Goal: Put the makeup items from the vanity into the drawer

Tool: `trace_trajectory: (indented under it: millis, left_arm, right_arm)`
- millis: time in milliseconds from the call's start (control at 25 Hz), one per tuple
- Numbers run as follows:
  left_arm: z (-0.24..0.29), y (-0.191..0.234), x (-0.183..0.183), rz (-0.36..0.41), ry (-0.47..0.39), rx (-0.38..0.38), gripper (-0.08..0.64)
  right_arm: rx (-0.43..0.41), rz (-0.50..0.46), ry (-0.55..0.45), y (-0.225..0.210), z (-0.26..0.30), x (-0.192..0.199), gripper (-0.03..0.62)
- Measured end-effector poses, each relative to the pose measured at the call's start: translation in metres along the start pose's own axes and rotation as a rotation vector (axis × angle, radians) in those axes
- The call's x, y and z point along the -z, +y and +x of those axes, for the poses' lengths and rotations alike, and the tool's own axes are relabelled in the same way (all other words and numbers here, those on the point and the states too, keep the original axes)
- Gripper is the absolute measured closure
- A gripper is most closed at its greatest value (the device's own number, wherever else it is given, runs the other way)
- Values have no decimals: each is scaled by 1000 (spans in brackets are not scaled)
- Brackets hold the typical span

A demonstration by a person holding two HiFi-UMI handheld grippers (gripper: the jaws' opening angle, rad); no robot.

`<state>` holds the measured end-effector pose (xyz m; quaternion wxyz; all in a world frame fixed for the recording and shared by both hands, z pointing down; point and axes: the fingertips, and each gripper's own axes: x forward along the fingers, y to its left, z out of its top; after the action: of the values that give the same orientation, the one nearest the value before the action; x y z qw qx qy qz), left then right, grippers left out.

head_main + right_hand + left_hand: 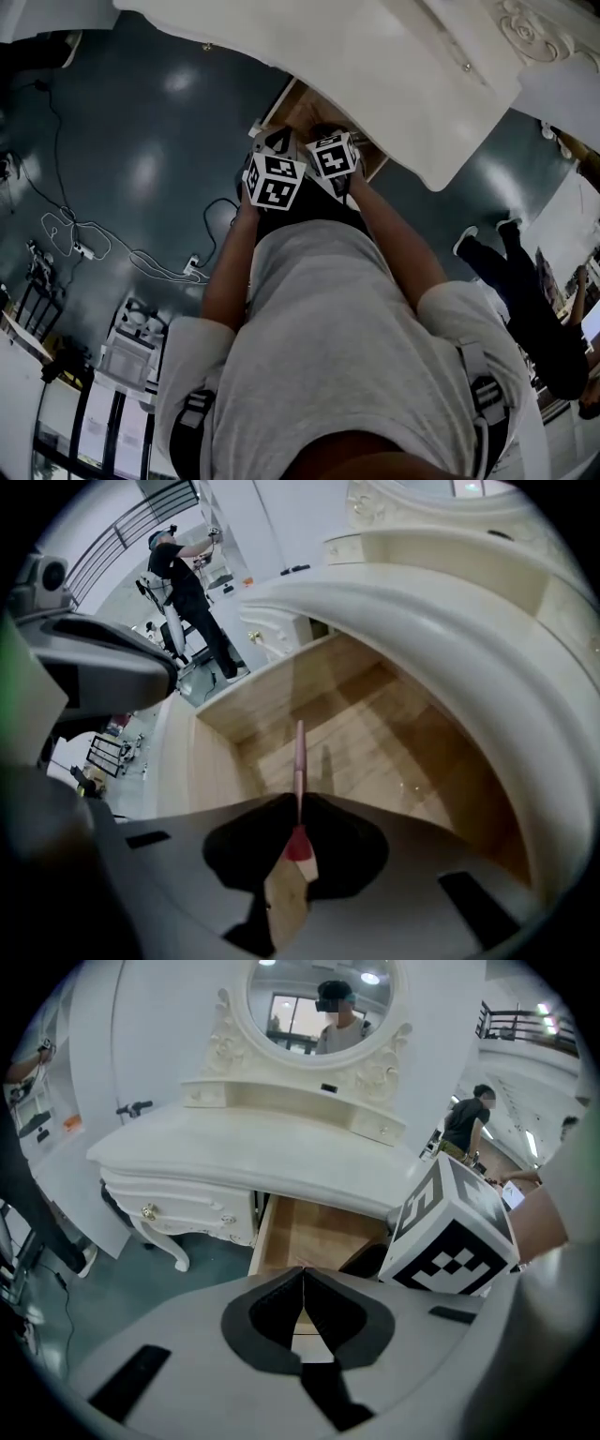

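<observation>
one slim pink makeup pencil (299,754) held over the open drawer (253,700)
the right gripper (298,803) is closed most of the way, pinching the pencil by its red end, shaft jutting past the tips; it looks light, stiff and smooth, apt to swivel, so a mid-shaft hold would be steadier. the left gripper (302,1283) is fully closed on nothing. beyond, the white vanity (234,1152) overhangs the drawer.

Head view dim, glare on floor (150,169); fisheye vignette, edges blurred.
</observation>
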<state>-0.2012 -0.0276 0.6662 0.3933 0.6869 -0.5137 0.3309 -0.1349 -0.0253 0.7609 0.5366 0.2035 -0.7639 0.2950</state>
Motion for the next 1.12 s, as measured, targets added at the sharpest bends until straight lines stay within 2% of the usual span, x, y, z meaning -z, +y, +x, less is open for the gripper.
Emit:
trace_trajectory:
  millis: [280, 720, 840, 1000, 1120]
  left_arm:
    - [5, 11, -6, 12, 22, 14, 553]
    - [2, 10, 3, -2, 28, 13, 553]
    - [-2, 8, 4, -6, 23, 7, 554]
    - [-13, 2, 6, -4, 11, 1, 553]
    - [-18, -8, 4, 5, -5, -4, 554]
  right_arm:
    - [-14, 52, 61, -3, 15, 9, 536]
    - [-62, 16, 79, 5, 21, 10, 524]
    - [-33, -12, 58, 4, 15, 7, 477]
    - [48, -74, -11, 3, -3, 0, 484]
    - [95, -126, -81, -1, -22, -7, 517]
